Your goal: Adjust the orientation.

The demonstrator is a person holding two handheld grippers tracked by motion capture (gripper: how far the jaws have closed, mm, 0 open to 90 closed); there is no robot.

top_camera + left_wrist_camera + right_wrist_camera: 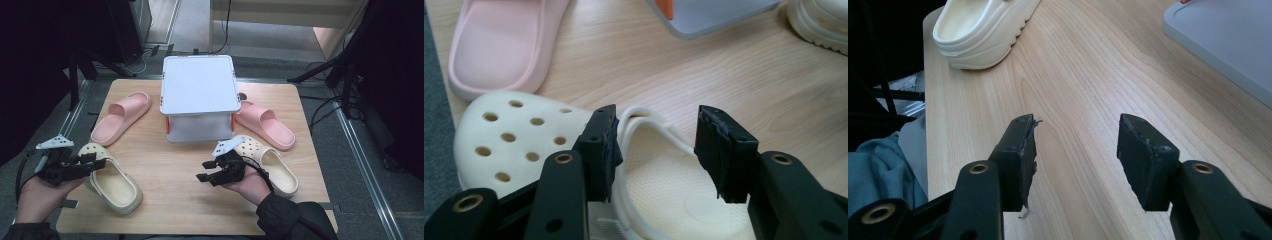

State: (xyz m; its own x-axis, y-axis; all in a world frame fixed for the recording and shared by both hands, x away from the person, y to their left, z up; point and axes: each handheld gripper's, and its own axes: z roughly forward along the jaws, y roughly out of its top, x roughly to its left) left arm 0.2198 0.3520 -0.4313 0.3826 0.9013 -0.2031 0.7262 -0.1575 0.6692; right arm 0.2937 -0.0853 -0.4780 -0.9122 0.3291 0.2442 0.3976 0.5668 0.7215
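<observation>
The left tongs (97, 161) are seen held level at the near left of the bench (165, 170), their jaws standing wide with nothing pressed between the pads. Directly in front of them, a cream clog (574, 165) is found (holes in its toe, heel strap folded over the opening); in the left gripper view the open mouth of the clog lies between and just beyond the two jaws, though whether either pad touches the strap cannot be told. Beyond that clog, a pink slide (499, 45) is seen lying flat.

The right tongs (203, 170) are held near the middle front of the bench, pointed toward the left tongs, jaws likewise wide and empty, with bare wood under them. Just behind the right hand (247, 186), a second cream clog (267, 167) is set. Far ahead of these tongs, in the right gripper view, the first clog's ridged sole is seen near the bench edge.

Farthest off, a grey lidded box (199, 85) is placed at the bench's middle, with a second pink slide (265, 125) beside it.
</observation>
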